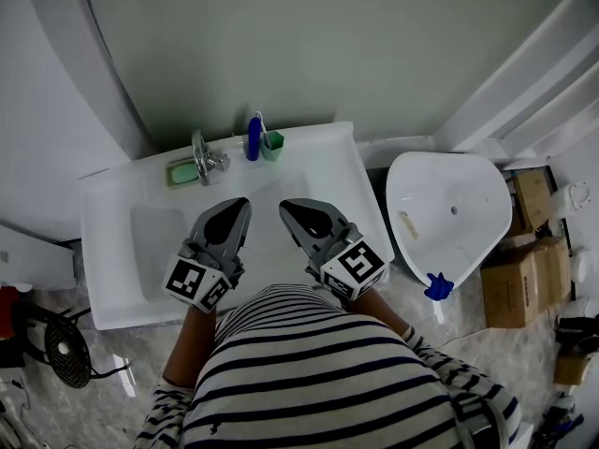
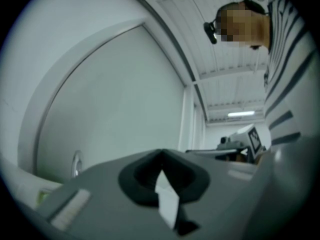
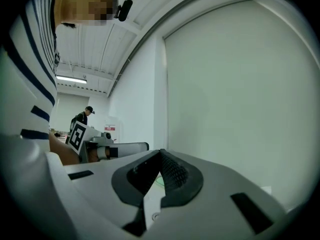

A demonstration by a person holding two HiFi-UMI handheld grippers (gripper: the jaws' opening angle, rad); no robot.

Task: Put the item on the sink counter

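A blue bottle (image 1: 254,138) and a green cup (image 1: 272,145), one of them probably the placed item, were seen at the far edge of the sink counter (image 1: 323,150). Nearer, the left gripper (image 1: 234,206) and the right gripper (image 1: 290,206) were closed and empty. The task was judged finished.

Pale wall (image 1: 309,45) behind, cardboard boxes (image 1: 513,293) beside mottled floor (image 1: 117,358).

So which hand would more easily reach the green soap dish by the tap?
Left, probably. The left gripper hovers nearer the green soap dish; the right gripper is farther off. Both pairs of jaws are shut.
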